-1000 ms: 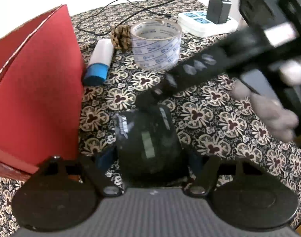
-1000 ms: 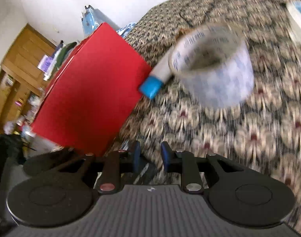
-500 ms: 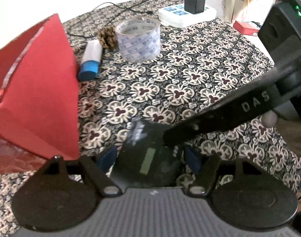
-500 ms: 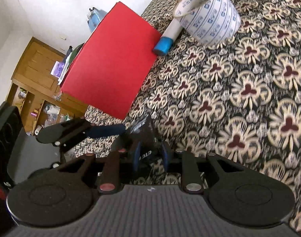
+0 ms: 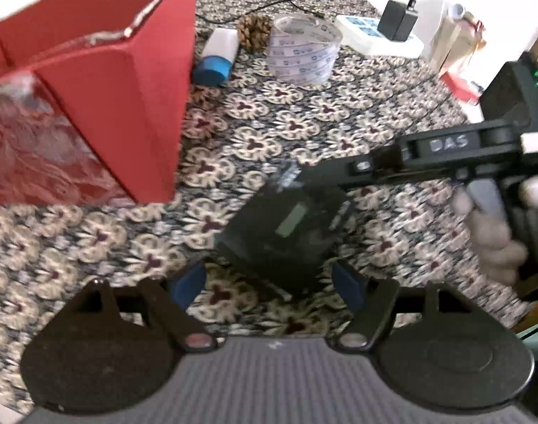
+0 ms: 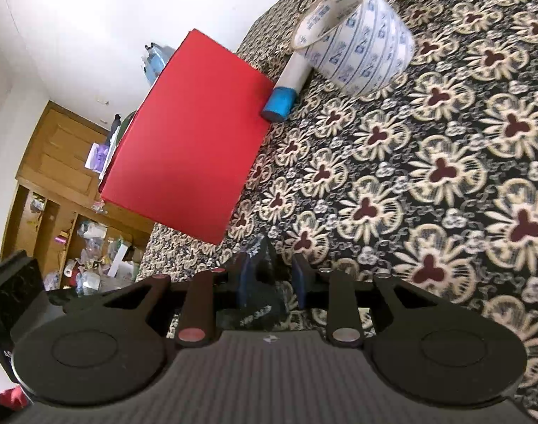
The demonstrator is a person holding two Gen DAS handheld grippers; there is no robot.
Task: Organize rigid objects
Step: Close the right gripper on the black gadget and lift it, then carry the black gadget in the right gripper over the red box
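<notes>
A black block with a small grey window (image 5: 290,233) hangs tilted just above the patterned tablecloth. My right gripper (image 6: 272,277) is shut on it (image 6: 265,282); in the left wrist view this right gripper (image 5: 339,176) reaches in from the right and grips the block's far end. My left gripper (image 5: 267,282) is open, its blue pads (image 5: 187,281) apart and just short of the block's near end. An open red box (image 5: 92,106) stands at the left, also in the right wrist view (image 6: 191,148).
A clear tape roll (image 5: 304,49), a white tube with a blue cap (image 5: 216,56) and a pine cone (image 5: 255,30) lie beyond the box. A power strip with a black adapter (image 5: 396,24) sits at the far edge. A hand (image 5: 491,233) holds the right gripper.
The right gripper came in and shut on the black block. The block has left the left gripper's fingers and now sits ahead of them, tilted. The left gripper has drawn back.
</notes>
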